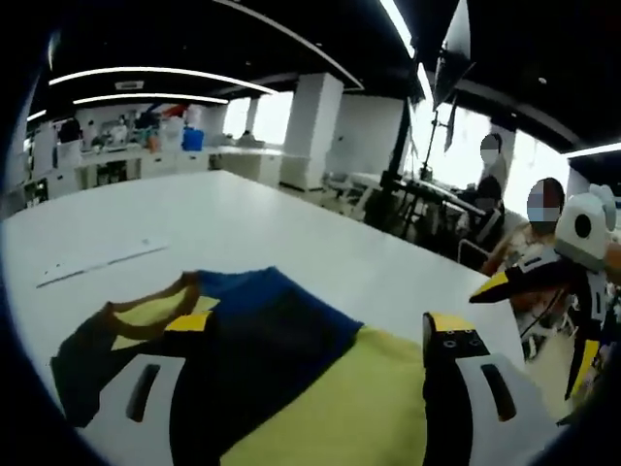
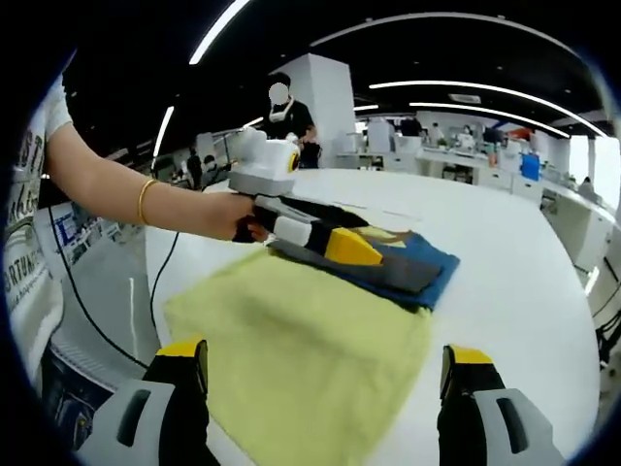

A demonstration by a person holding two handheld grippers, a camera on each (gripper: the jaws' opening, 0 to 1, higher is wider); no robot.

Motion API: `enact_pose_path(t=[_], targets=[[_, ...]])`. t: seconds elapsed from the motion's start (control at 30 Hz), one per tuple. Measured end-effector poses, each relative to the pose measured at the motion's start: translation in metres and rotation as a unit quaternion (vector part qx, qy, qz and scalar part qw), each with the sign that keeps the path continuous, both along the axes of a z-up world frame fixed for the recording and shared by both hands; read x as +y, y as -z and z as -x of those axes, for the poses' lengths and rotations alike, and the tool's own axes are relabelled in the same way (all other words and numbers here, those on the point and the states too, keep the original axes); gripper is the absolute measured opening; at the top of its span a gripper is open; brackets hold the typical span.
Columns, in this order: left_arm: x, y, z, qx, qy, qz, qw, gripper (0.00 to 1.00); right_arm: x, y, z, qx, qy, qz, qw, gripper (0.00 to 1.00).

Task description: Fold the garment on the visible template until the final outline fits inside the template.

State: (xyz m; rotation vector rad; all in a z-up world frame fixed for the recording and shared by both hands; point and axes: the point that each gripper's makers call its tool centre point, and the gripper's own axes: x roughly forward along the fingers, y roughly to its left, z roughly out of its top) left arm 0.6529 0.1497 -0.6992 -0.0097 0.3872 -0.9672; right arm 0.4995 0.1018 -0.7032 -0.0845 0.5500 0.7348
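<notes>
One garment (image 2: 310, 340) lies flat on the white tabletop (image 2: 505, 252) — a soft, matte knit in three colour blocks: pale yellow over the body, blue toward the collar end, and a black panel running beside the blue. In the left gripper view the same garment (image 1: 291, 379) shows a brown-ribbed neckline with yellow lining inside it, and the cloth there is doubled over, blue and black layers lying on the yellow. The yellow part has a roughly square outline with faint creases, and its near edge lies close to the table edge where the person stands.

The left gripper (image 2: 388, 264) lies low across the blue and black end, its yellow-tipped jaws pressed together on the fabric; a person's hand (image 2: 238, 216) holds its grip. From its own camera, its two jaws (image 1: 310, 349) frame the folded collar end. The right gripper (image 2: 325, 374) hovers over the yellow end with jaws spread wide, nothing between them; it also shows at the table's far side (image 1: 505, 286) in the left gripper view.

Beyond the collar, the tabletop is bare and smooth apart from one thin pale strip (image 1: 102, 262) lying flat, well apart from the garment. Two seated people (image 1: 514, 218) are past the far table edge.
</notes>
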Motion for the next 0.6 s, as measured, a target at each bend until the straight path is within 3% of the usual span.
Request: enact_pose_path(t=[0.13, 0.27, 0.6], targets=[[0.013, -0.004, 0.003, -0.004, -0.01, -0.009, 0.9999, 0.94, 0.003, -0.002, 0.003, 0.005, -0.014, -0.001, 0.9999, 0.99], [0.027, -0.014, 0.013, -0.007, -0.014, 0.004, 0.9999, 0.99, 0.003, -0.005, 0.004, 0.006, -0.021, -0.002, 0.9998, 0.99], [0.067, -0.02, 0.048, -0.012, 0.0, -0.009, 0.9999, 0.99, -0.001, -0.005, 0.014, 0.014, -0.046, 0.018, 0.9987, 0.99]])
